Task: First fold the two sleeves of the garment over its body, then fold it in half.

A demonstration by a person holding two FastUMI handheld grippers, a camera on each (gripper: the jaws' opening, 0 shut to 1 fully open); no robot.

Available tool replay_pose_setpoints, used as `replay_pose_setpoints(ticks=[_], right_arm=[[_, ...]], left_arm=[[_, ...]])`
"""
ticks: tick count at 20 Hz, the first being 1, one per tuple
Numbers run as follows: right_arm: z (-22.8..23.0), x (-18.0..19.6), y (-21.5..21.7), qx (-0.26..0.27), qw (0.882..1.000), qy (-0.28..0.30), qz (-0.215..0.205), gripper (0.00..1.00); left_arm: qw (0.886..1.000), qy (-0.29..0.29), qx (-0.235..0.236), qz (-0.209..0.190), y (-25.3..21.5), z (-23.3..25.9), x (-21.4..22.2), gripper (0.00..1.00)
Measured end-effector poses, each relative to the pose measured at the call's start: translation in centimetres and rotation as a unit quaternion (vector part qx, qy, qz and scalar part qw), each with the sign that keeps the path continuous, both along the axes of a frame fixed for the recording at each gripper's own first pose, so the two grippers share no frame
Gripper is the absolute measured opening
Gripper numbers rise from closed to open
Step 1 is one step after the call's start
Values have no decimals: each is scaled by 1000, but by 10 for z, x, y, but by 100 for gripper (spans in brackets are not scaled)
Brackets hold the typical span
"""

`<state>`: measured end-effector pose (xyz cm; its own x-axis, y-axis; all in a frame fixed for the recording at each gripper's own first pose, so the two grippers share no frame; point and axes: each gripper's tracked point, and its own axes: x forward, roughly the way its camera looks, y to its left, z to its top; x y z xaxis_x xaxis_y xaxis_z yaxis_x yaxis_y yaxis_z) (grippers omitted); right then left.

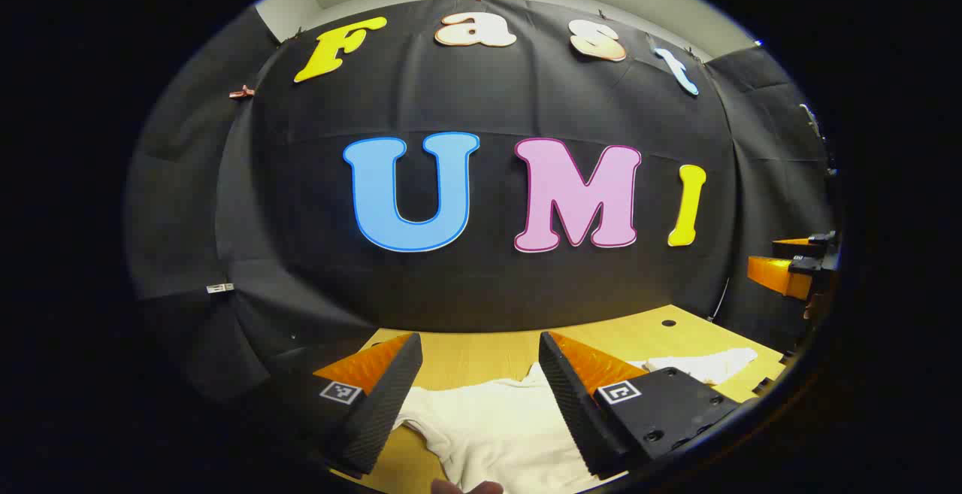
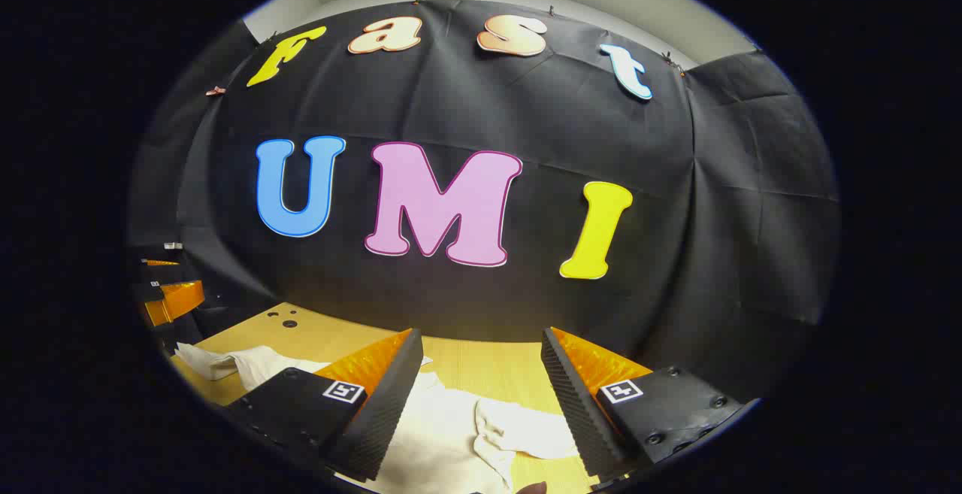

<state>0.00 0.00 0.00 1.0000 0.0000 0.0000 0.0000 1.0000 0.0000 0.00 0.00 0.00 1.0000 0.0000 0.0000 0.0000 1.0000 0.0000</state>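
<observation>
A white garment (image 1: 496,426) lies spread on the wooden table (image 1: 481,359), one sleeve (image 1: 706,365) stretching off to the right in the left gripper view. My left gripper (image 1: 481,392) hangs above it, open, with nothing between its fingers. In the right gripper view the same white garment (image 2: 436,434) lies below, with a sleeve (image 2: 526,428) bunched between the fingers' lines and another sleeve (image 2: 225,362) far left. My right gripper (image 2: 477,396) is open above the cloth and holds nothing. The other gripper (image 1: 789,268) shows at the right edge of the left gripper view, and at the left edge (image 2: 169,295) of the right gripper view.
The table (image 2: 481,370) runs up to the black cloth wall. Small dark holes (image 1: 668,322) mark the tabletop near its back edge, also seen as holes (image 2: 284,319) on the left in the right gripper view. A fingertip (image 1: 466,487) peeks in at the bottom.
</observation>
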Motion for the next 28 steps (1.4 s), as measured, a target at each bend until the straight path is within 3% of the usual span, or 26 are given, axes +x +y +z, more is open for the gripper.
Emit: replay_pose_setpoints(ticks=[11,19,24,28], right_arm=[[0,-2,-16,-12,1000,0,-2,98],[-10,17,-58,-1,1000,18,-9,98],[-66,33,-117,14,995,86,-42,98],[-131,41,-179,21,984,159,-81,98]], left_arm=[[1000,4,5,3,-14,0,0,98],[1000,8,2,14,-43,1,10,98],[1000,12,5,17,-63,0,19,98],[1000,18,9,20,-79,-2,26,98]])
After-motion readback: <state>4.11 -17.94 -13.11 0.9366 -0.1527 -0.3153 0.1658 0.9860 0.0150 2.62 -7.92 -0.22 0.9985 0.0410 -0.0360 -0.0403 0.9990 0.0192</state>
